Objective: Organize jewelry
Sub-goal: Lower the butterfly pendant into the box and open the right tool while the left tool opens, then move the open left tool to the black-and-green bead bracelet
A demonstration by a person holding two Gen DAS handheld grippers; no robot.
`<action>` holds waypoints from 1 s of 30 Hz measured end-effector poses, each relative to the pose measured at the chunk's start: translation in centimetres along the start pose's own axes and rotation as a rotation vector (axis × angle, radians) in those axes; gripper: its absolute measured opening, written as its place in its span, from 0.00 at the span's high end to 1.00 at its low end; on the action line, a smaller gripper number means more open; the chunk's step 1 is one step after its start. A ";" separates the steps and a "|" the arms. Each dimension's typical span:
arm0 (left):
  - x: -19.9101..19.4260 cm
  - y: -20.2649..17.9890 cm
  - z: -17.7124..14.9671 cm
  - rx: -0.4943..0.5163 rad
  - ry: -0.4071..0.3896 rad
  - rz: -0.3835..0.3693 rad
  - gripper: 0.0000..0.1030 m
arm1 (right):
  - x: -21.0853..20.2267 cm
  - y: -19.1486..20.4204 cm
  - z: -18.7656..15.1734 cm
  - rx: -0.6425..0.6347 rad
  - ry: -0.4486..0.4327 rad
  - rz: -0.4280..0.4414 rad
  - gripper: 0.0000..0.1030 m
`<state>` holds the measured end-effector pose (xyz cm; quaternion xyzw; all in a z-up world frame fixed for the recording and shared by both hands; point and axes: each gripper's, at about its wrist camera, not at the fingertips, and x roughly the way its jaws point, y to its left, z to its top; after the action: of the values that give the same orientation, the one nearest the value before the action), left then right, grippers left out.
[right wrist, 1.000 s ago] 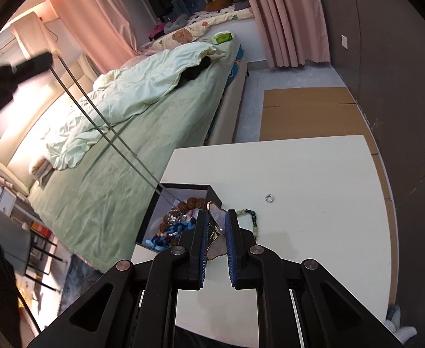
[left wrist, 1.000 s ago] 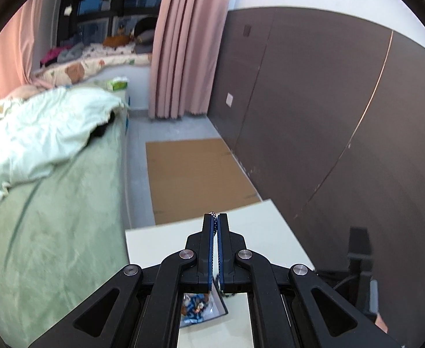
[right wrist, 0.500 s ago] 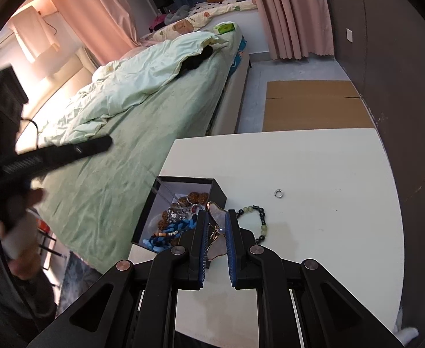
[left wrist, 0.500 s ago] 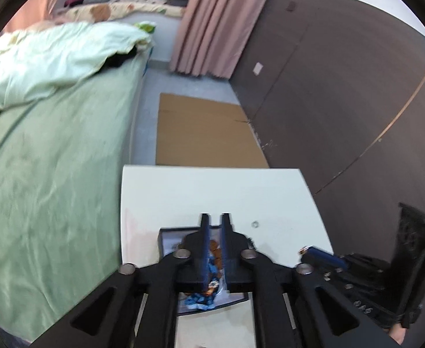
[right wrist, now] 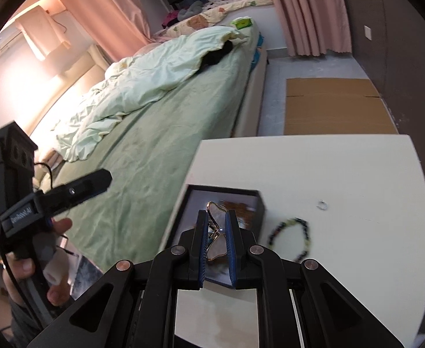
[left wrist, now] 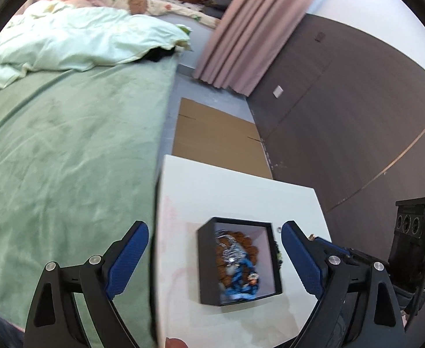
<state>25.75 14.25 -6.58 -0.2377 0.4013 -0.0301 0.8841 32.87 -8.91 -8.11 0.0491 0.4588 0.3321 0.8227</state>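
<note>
Fingers of the left gripper (left wrist: 214, 256) have just been opening and now stand spread wide, nothing pinched between them, framing the black jewelry box (left wrist: 239, 261) from above. Fingers of the right gripper (right wrist: 216, 240) are nearly pressed together, pinching a gold-rimmed pendant (right wrist: 214, 232) whose thin loop pokes up past their tips over the near edge of the box. By size, then: a green bed (right wrist: 160, 145) with a rumpled pale duvet fills the left of the room, and flat cardboard (right wrist: 332, 105) lies on the floor beyond the white table (right wrist: 343, 174). On the table's left side, near its edge, sits the open box, heaped with brown beads, blue beads and a silvery chain. To the right of it on the table lies a beaded bracelet (right wrist: 292, 239) in dark and pale green beads, and farther right, apart from it, a small silver ring (right wrist: 322, 204). A hand (right wrist: 35, 264) grips the left gripper's handle at the left edge.
</note>
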 end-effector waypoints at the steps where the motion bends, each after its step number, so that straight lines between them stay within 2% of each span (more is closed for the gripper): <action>1: -0.2 0.4 -0.1 -0.004 -0.002 0.003 0.10 | 0.2 0.4 0.1 0.000 -0.007 0.005 0.87; 2: -0.5 0.8 -0.1 -0.005 -0.004 0.007 0.10 | 0.4 0.8 0.3 0.002 -0.018 0.012 0.80; 3: -0.8 1.1 -0.2 -0.003 -0.008 0.009 0.10 | 0.8 1.1 0.4 0.014 -0.016 0.004 0.55; 5: -1.4 1.3 -0.4 0.005 -0.019 0.015 0.07 | 1.1 1.1 0.1 0.050 -0.030 -0.043 0.33; 6: -1.6 1.4 -0.5 0.009 -0.026 0.017 0.01 | 1.0 1.1 -0.2 0.065 -0.054 -0.053 0.33; 7: -1.8 1.5 -0.6 0.010 -0.038 0.019 0.00 | 0.8 1.1 -0.8 0.086 -0.069 -0.044 0.33; 9: -2.1 1.6 -0.8 0.011 -0.049 0.023 0.00 | 0.5 1.1 -1.8 0.126 -0.078 -0.012 0.33; 14: -3.4 0.9 -1.7 0.004 -0.085 0.004 0.00 | -1.5 0.3 -4.5 0.199 -0.121 -0.004 0.32; 16: -4.2 0.2 -2.1 0.006 -0.108 -0.010 0.00 | -2.7 -0.3 -5.2 0.207 -0.139 -0.028 0.26; 18: -4.9 -0.7 -2.5 0.013 -0.130 -0.023 0.00 | -4.1 -1.1 -5.6 0.225 -0.166 -0.042 0.08; 19: -5.1 -1.2 -2.6 0.017 -0.136 -0.029 0.00 | -5.1 -1.8 -6.0 0.246 -0.182 -0.042 0.05; 25: -6.1 -4.8 -3.8 0.077 -0.150 -0.071 0.00 | -9.2 -3.8 -7.4 0.293 -0.245 -0.060 0.00; 30: -5.9 -7.6 -4.5 0.121 -0.132 -0.089 0.00 | -11.6 -5.2 -8.7 0.308 -0.276 -0.067 0.00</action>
<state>19.49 7.18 -1.65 -0.2027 0.3289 -0.0778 0.9191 24.49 -21.73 -6.74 0.2040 0.3885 0.2208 0.8710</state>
